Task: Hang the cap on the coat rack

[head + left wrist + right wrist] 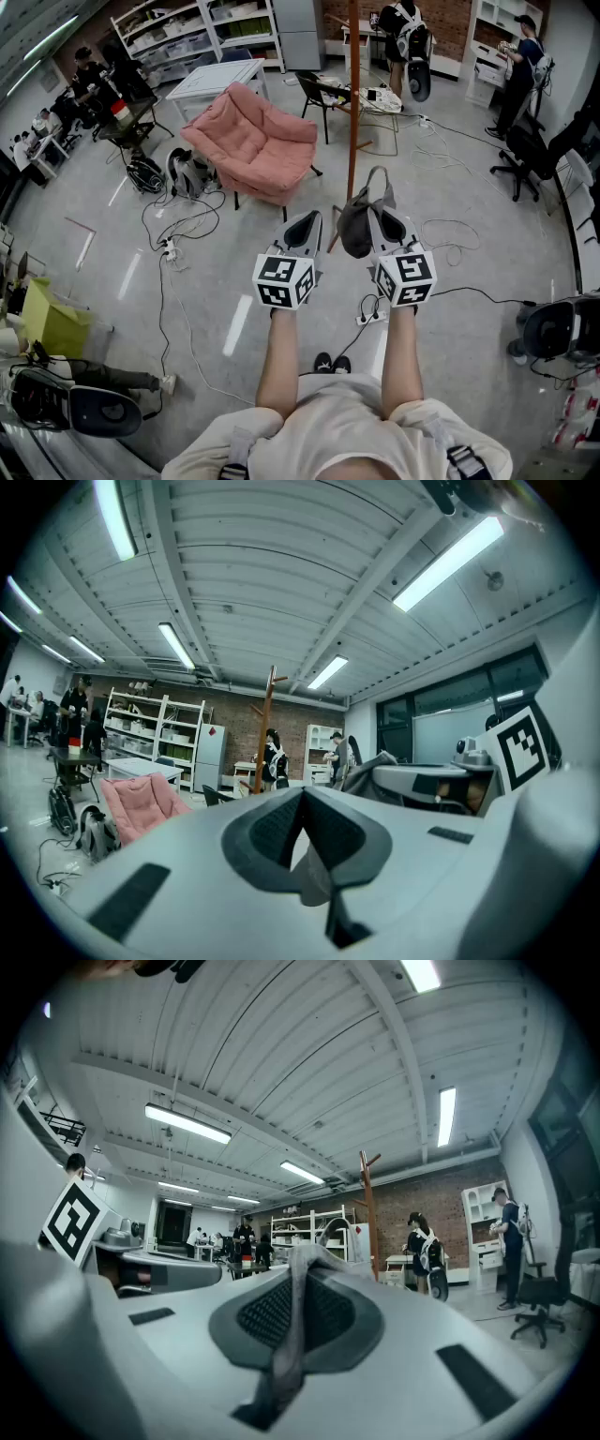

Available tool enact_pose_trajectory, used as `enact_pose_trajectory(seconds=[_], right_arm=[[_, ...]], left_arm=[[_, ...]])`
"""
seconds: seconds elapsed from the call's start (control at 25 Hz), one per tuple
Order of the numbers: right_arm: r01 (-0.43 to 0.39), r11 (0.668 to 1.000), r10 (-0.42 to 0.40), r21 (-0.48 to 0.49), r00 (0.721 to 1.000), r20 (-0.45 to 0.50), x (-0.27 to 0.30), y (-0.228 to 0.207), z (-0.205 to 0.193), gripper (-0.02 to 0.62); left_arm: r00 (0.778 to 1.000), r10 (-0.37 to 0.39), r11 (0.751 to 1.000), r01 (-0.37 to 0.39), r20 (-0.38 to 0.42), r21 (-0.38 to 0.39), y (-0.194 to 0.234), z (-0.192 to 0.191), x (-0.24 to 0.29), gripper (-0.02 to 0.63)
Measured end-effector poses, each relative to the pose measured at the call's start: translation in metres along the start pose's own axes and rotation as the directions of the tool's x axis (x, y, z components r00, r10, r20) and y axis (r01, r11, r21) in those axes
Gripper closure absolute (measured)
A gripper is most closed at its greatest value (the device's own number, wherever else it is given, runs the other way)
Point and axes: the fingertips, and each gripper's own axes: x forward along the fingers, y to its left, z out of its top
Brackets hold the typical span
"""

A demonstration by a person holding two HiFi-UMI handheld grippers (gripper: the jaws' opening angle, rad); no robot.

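A dark grey cap hangs from my right gripper, which is shut on its fabric. In the right gripper view a strip of the cap is pinched between the jaws of that gripper, and its strap loops above them. The coat rack is a tall brown wooden pole just beyond the cap; its pegs show in both gripper views. My left gripper is held beside the right one, shut with nothing in it. From the left gripper view the cap shows at the right.
A pink armchair stands left of the rack, with a black chair and a white table behind. Cables and a power strip lie on the floor. An office chair and people stand at the back right.
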Motion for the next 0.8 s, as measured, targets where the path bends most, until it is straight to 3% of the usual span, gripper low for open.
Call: enact_pose_trajectory(seconds=[0.8], right_arm=[[-0.007, 1.0, 0.007, -0.003, 1.0, 0.008, -0.017, -0.021, -0.009, 0.588]], left_arm=[[0.999, 0.018, 0.998, -0.016, 0.031, -0.069, -0.004, -0.016, 0.005, 0.598]])
